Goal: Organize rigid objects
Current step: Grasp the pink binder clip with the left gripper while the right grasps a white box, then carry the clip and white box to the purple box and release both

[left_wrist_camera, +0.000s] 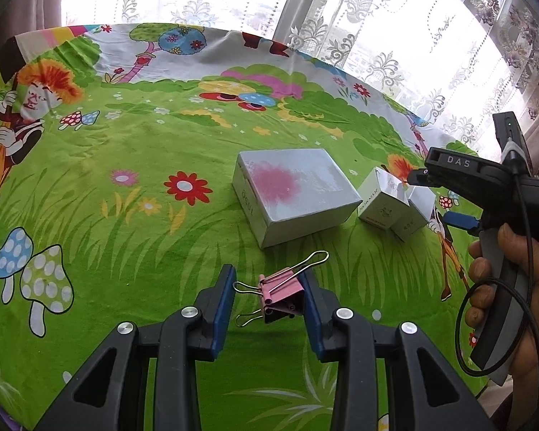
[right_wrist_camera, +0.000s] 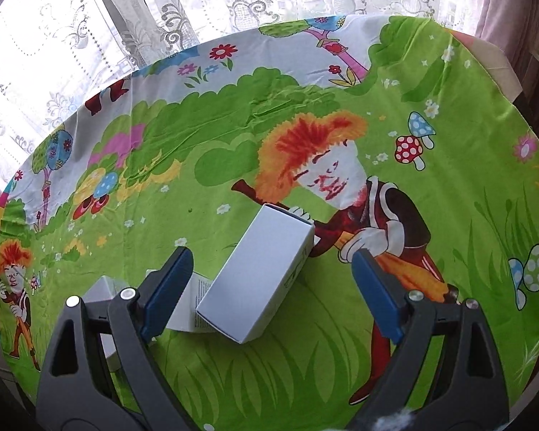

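A pink binder clip point(left_wrist_camera: 282, 292) with wire handles hangs between the fingers of my left gripper point(left_wrist_camera: 267, 276), which is shut on it just above the cartoon cloth point(left_wrist_camera: 125, 151). Beyond it lies a large white box with a pink blotch point(left_wrist_camera: 294, 194). Right of that stand two small white boxes point(left_wrist_camera: 379, 201) point(left_wrist_camera: 418, 212), side by side. My right gripper point(left_wrist_camera: 438, 197) hovers over them, held by a hand point(left_wrist_camera: 517, 287). In the right wrist view my right gripper point(right_wrist_camera: 271, 256) is open and straddles one white box point(right_wrist_camera: 258, 276) without touching it. A second box point(right_wrist_camera: 194, 305) sits partly behind the left finger.
The bright green cloth covers the whole table. Its far edge point(left_wrist_camera: 305, 54) meets lace curtains point(left_wrist_camera: 377, 18) and a window. A corner of another white box point(right_wrist_camera: 102, 287) shows at the lower left of the right wrist view. A black cable point(left_wrist_camera: 463, 323) loops from the right gripper's handle.
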Motion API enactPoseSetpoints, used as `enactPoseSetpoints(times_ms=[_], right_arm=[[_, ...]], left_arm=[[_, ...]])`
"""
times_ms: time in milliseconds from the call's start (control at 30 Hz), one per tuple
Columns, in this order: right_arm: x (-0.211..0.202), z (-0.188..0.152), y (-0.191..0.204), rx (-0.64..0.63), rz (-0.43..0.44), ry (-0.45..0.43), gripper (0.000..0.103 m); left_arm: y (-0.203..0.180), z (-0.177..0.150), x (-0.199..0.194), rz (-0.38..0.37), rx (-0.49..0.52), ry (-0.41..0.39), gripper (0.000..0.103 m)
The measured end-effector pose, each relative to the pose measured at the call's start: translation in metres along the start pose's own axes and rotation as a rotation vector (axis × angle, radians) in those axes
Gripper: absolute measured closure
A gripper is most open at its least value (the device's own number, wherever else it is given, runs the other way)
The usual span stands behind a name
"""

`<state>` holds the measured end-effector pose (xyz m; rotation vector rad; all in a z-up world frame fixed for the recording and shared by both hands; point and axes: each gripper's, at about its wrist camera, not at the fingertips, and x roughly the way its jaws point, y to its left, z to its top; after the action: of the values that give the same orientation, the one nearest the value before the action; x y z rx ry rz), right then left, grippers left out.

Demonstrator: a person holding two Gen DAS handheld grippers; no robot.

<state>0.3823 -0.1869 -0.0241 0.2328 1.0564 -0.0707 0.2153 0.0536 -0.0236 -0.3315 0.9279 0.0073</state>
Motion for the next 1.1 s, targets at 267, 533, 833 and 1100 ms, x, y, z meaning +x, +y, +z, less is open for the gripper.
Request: enactPoseSetpoints(times_ms=[267, 533, 833, 1100], right_arm=[[0.000, -0.011, 0.006, -0.083, 0.041, 0.016, 0.055], [-0.015, -0.033, 0.000, -0.137, 0.047, 0.015, 0.063], [-0.041, -0.071, -0.005, -0.192, 0.060, 0.020, 0.063], [-0.091, -0.097, 0.008, -0.245, 0.105, -0.037, 0.063]], left_arm=[[0.002, 0.002, -0.011, -0.002, -0.006, -0.028, 0.066], [0.008, 0.001, -0.031, 0.000, -0.024, -0.061, 0.066], [0.008, -0.004, -0.059, -0.014, -0.030, -0.102, 0.066], [0.014, -0.009, -0.083, -0.016, -0.046, -0.135, 0.066]])
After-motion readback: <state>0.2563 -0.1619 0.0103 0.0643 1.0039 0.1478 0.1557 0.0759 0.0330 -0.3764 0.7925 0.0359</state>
